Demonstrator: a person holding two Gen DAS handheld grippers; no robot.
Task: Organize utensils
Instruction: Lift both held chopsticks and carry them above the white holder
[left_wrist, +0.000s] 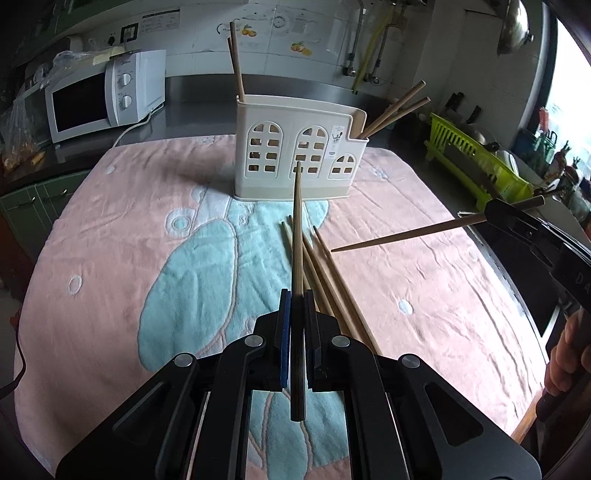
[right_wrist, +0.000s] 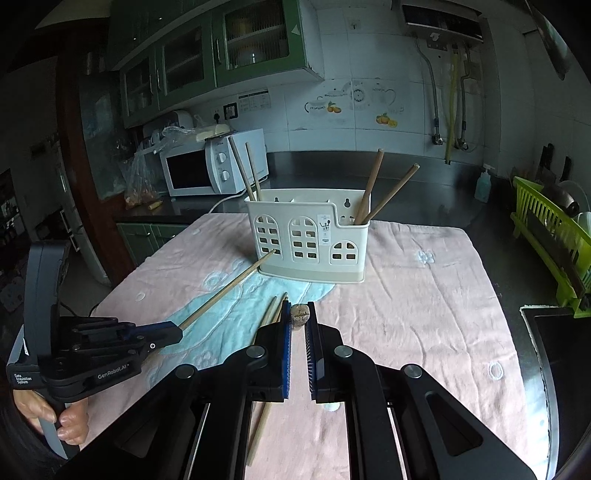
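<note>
Left wrist: pink-and-teal towel (left_wrist: 147, 229) beneath microwave (left_wrist: 107, 96).

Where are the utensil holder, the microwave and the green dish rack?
utensil holder (right_wrist: 308, 240), right wrist view, front wall with arched cutouts.
microwave (left_wrist: 79, 107), left wrist view, dark door window.
green dish rack (left_wrist: 476, 158), left wrist view, slatted side.

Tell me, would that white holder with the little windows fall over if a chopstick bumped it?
Maybe. The white holder looks like thin, light plastic, tall and narrow, so a bump could slide or tip it. The soft pink towel underneath might grip its base a little.
</note>
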